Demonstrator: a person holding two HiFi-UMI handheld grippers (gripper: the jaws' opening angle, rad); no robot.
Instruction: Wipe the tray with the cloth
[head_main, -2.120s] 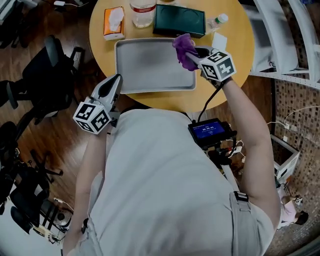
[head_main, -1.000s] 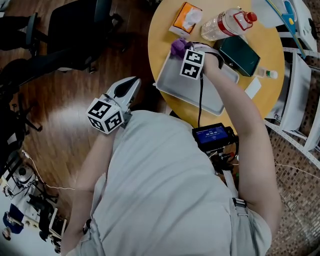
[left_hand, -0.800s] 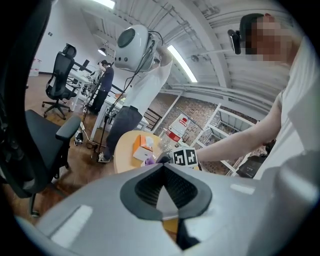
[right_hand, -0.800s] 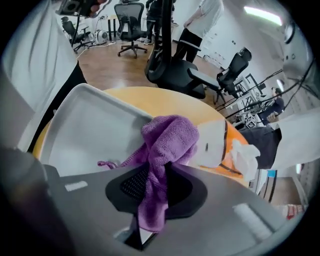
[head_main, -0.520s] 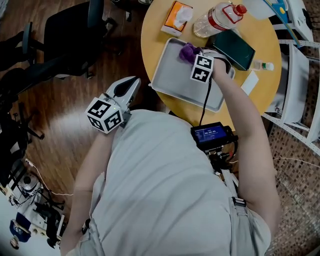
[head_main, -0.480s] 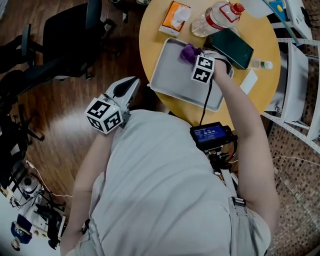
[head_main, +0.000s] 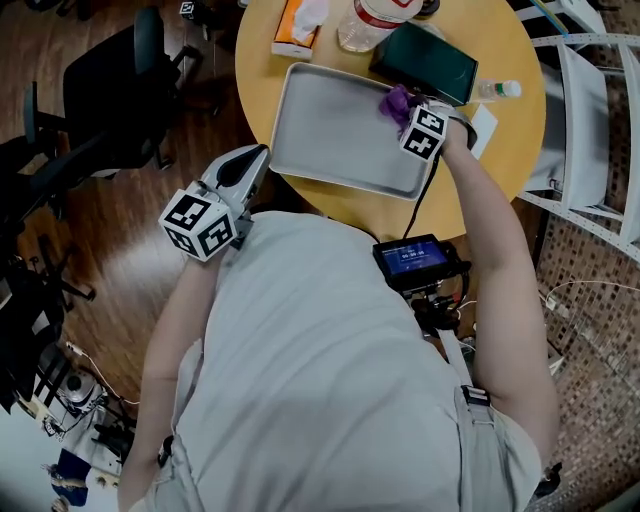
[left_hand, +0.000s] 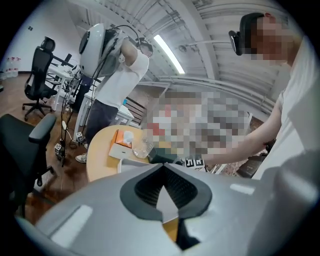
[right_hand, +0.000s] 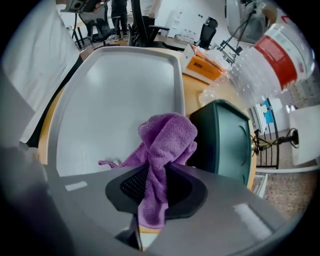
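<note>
A grey metal tray (head_main: 330, 125) lies on the round wooden table (head_main: 510, 110). My right gripper (head_main: 405, 108) is shut on a purple cloth (head_main: 397, 101) at the tray's right end, by the rim. In the right gripper view the cloth (right_hand: 162, 150) bunches up out of the closed jaws over the tray (right_hand: 115, 95). My left gripper (head_main: 245, 165) hangs off the table's near-left edge, away from the tray, shut with nothing in it; the left gripper view shows its jaws (left_hand: 162, 192) closed.
Behind the tray stand an orange tissue box (head_main: 295, 25), a clear plastic bottle (head_main: 375, 20) and a dark green case (head_main: 425, 62). A small bottle (head_main: 497, 90) and a white card (head_main: 480, 125) lie at the right. Office chairs (head_main: 100, 90) stand on the floor at left.
My right gripper has dragged the cloth from the tray's far-left corner across to its right end. The head view has swung round. The left gripper has stayed by the table's edge.
</note>
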